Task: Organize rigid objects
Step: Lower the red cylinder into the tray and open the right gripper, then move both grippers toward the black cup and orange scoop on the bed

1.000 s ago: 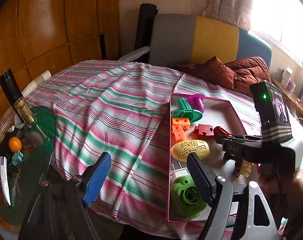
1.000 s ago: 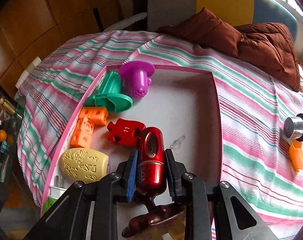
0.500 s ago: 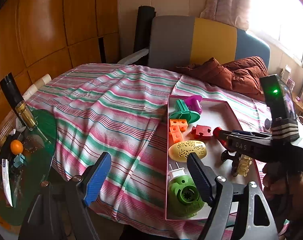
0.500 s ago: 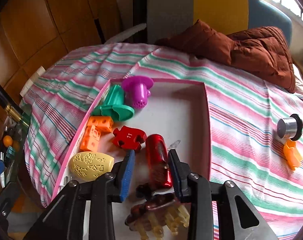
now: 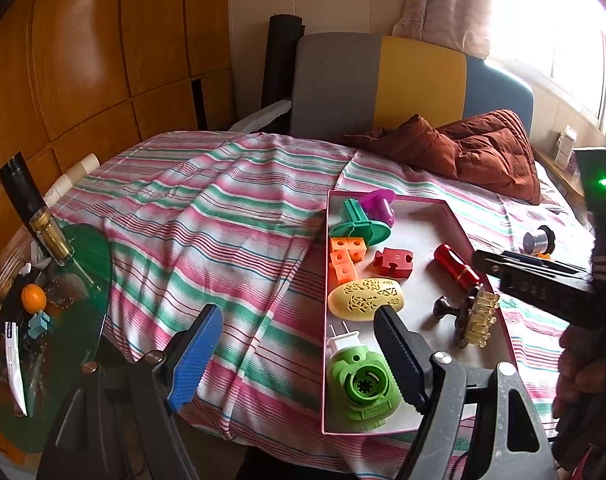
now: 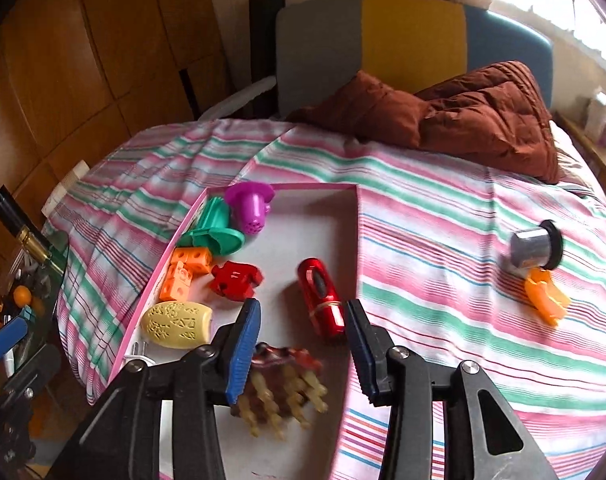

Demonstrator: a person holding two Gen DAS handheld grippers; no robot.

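Inside pink tray, released red cylinder.

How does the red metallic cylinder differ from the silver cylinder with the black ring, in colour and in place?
The red metallic cylinder is glossy red and long; the silver cylinder is grey metal, short, with a black ring at one end. The red one lies inside the pink tray; the silver one lies outside it on the striped cloth, beside an orange piece. Both lie on their sides.
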